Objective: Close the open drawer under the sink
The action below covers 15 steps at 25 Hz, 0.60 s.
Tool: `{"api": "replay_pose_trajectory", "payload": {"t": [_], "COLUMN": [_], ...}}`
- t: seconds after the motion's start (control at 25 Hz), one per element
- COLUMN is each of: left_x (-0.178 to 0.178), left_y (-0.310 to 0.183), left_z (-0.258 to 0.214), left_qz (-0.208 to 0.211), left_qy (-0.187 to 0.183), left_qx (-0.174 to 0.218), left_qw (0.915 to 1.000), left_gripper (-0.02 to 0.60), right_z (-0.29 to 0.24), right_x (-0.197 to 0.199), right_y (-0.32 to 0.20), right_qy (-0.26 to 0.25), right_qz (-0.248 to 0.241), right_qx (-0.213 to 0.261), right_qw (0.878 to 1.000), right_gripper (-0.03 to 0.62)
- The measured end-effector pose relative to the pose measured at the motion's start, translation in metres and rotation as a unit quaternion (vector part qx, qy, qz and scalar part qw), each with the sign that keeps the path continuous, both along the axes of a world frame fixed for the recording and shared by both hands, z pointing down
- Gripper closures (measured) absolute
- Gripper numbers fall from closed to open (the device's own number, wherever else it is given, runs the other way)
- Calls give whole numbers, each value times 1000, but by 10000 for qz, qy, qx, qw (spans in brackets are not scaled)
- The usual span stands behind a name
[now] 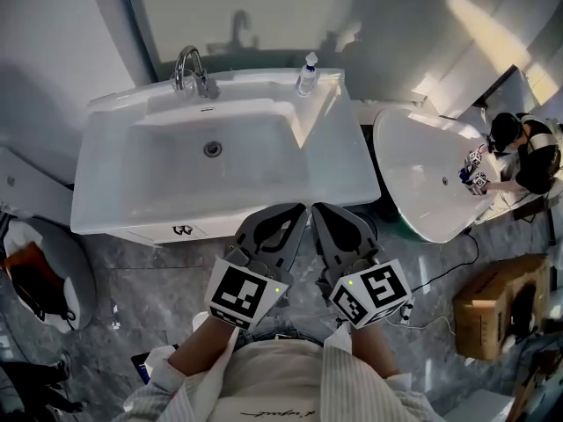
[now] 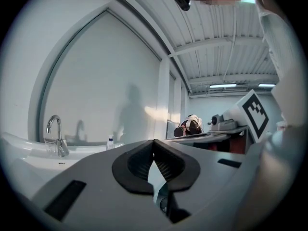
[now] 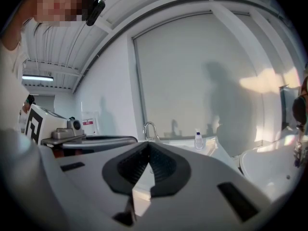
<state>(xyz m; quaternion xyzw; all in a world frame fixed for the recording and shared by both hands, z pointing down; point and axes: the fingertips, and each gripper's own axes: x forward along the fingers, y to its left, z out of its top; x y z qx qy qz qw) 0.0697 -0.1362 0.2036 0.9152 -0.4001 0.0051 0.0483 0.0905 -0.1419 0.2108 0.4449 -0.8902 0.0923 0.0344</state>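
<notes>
The white sink (image 1: 114, 192) with a chrome tap (image 1: 189, 70) fills the middle of the head view. Below its front rim a narrow white strip of the drawer (image 1: 145, 232), carrying a small dark mark, sticks out; the rest of it is hidden under the basin. My left gripper (image 1: 299, 209) and right gripper (image 1: 318, 209) are held side by side just in front of the sink's front edge, right of that strip. Both are shut with nothing between the jaws. The left gripper (image 2: 154, 141) and the right gripper (image 3: 147, 144) each show meeting pads, with the tap (image 3: 150, 130) beyond.
A soap bottle (image 1: 307, 75) stands at the sink's back right. A white tub (image 1: 422, 178) stands to the right, with a person (image 1: 528, 152) beyond it. A cardboard box (image 1: 497, 310) sits on the floor at right, a bin (image 1: 44, 275) at left. The floor is grey marble.
</notes>
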Motion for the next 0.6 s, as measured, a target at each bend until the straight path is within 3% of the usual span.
{"api": "replay_pose_trajectory", "payload": {"t": [0.6], "left_x": [7], "left_y": [6], "left_z": [4], "left_qz": [55], "left_qy": [33], "left_qx": [-139], "left_qw": [9999], "left_gripper": [566], "right_z": [6], "right_x": [11], "right_y": [6], "right_qy": [-26], "right_qz": [81], "right_qx": [-103], "right_qw": [9999], "right_gripper": [583]}}
